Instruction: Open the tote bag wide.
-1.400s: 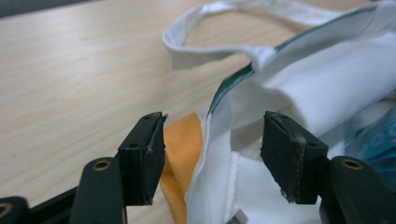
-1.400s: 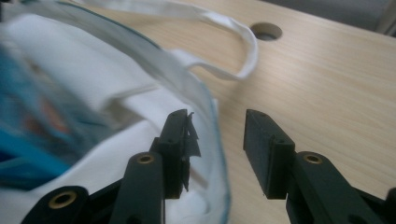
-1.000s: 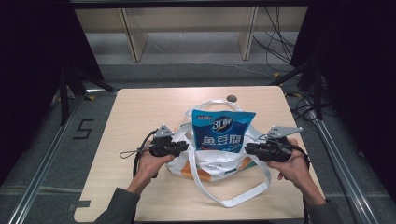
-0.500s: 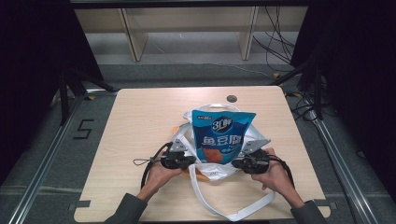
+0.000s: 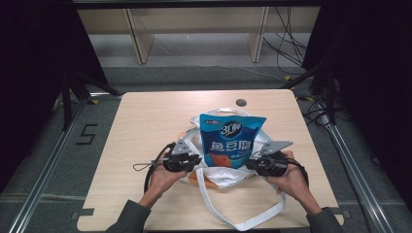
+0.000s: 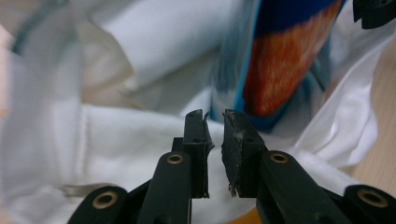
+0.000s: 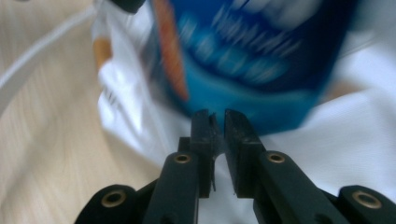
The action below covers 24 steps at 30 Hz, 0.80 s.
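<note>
1. White bag (image 5: 221, 174), near the table's (image 5: 145, 116) front edge, midway; blue snack packet (image 5: 232, 141) standing in it.
2. Left hand-held gripper (image 5: 194, 162): jaws just opened slightly, narrow gap, at the bag's left rim.
3. Right hand-held gripper (image 5: 252, 165): same, at its right rim.

- Wooden table (image 5: 145, 126): light, pale-grained top with rounded corners, set square to the camera in the high view; also seen as a blurred surface at the left of the right gripper view.
- Round dark grommet (image 5: 241, 102): set in the table top near its far edge, right of centre.
- Wooden shelf frame (image 5: 194, 24): stands on the floor beyond the table; two pale uprights under a long horizontal board.
- Floor marking "5" (image 5: 86, 134): dark figure on the grey floor left of the table.
- Metal rails (image 5: 43, 174): run along the floor on both sides of the table.
- Black cables (image 5: 286, 43): hang and trail at the far right.
</note>
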### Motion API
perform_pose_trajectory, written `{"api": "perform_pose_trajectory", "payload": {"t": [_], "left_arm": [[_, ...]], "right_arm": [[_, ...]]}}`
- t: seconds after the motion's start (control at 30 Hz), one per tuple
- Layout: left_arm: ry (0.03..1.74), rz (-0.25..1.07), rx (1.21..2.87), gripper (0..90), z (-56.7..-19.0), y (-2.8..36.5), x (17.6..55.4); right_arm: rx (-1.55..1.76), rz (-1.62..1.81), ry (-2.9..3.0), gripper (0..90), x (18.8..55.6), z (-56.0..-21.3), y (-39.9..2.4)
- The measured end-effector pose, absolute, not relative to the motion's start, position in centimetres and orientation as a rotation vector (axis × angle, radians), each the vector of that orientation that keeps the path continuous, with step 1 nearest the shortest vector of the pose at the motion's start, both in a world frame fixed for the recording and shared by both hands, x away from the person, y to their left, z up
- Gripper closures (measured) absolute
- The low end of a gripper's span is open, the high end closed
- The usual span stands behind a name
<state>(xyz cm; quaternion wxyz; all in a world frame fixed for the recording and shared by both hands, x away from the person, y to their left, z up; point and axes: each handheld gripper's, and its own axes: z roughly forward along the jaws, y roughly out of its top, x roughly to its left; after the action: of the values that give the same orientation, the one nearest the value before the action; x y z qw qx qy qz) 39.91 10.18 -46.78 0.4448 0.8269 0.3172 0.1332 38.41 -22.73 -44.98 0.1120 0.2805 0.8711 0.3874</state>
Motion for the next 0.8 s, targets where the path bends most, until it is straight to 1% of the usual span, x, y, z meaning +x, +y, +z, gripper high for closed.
{"api": "perform_pose_trajectory", "payload": {"t": [0.03, 0.07, 0.13, 0.17, 0.2, 0.23, 0.3, 0.37, 0.4, 0.43, 0.47, 0.5, 0.53, 0.6, 0.63, 0.67, 0.8], "left_arm": [[0.785, 0.344, 2.036, 78.2, -46.4, 10.5, 40.0], [0.796, 0.347, 2.012, 78.0, -46.2, 10.8, 40.2], [0.84, 0.348, 1.999, 78.0, -46.4, 11.2, 40.6], [0.84, 0.348, 1.999, 78.0, -46.4, 11.2, 40.6], [0.883, 0.353, 1.98, 78.3, -47.0, 11.6, 41.2], [0.886, 0.35, 1.996, 78.6, -47.1, 12.0, 41.5], [0.924, 0.357, 1.971, 80.8, -47.5, 12.3, 42.0], [0.924, 0.368, 2.003, 82.2, -47.5, 12.6, 42.2], [0.947, 0.36, 1.983, 83.5, -48.0, 12.6, 42.5], [0.947, 0.36, 1.983, 84.8, -48.0, 12.6, 42.5], [0.958, 0.372, 2.014, 86.5, -48.6, 12.8, 42.8], [0.958, 0.372, 2.014, 87.8, -48.6, 12.8, 42.8], [0.98, 0.341, 2.053, 89.2, -49.6, 13.0, 43.1], [0.977, 0.344, 2.065, 89.4, -50.1, 13.0, 43.2], [0.979, 0.312, 2.073, 89.6, -50.6, 13.1, 43.2], [0.989, 0.323, 2.092, 89.7, -51.1, 12.7, 43.1], [0.972, 0.328, 2.114, 89.1, -50.7, 12.6, 43.1]], "right_arm": [[0.872, 1.159, 2.536, 80.3, 38.3, -44.2, -23.2], [0.853, 1.172, 2.492, 79.4, 38.7, -43.9, -23.8], [0.908, 1.149, 2.447, 78.9, 39.2, -43.8, -25.1], [0.908, 1.149, 2.447, 78.9, 39.2, -43.8, -25.1], [0.959, 1.123, 2.427, 79.5, 39.6, -44.3, -25.6], [0.998, 1.11, 2.417, 80.0, 39.8, -44.6, -26.0], [1.016, 1.086, 2.395, 81.4, 40.4, -45.0, -26.7], [1.009, 1.053, 2.373, 82.6, 40.8, -45.4, -27.3], [1.022, 1.027, 2.37, 86.4, 41.5, -46.0, -28.0], [1.022, 1.027, 2.37, 86.4, 41.5, -46.0, -28.0], [1.053, 1.008, 2.382, 89.7, 42.0, -46.6, -28.5], [1.053, 1.008, 2.382, 89.7, 42.0, -46.6, -28.5], [1.079, 0.999, 2.412, 90.0, 42.6, -47.6, -28.7], [1.084, 0.979, 2.426, 90.0, 42.7, -48.1, -28.6], [1.095, 0.942, 2.426, 90.0, 42.8, -49.2, -28.0], [1.068, 0.915, 2.443, 90.0, 42.8, -49.4, -27.9], [1.062, 0.927, 2.421, 90.0, 42.7, -49.5, -27.7]]}}
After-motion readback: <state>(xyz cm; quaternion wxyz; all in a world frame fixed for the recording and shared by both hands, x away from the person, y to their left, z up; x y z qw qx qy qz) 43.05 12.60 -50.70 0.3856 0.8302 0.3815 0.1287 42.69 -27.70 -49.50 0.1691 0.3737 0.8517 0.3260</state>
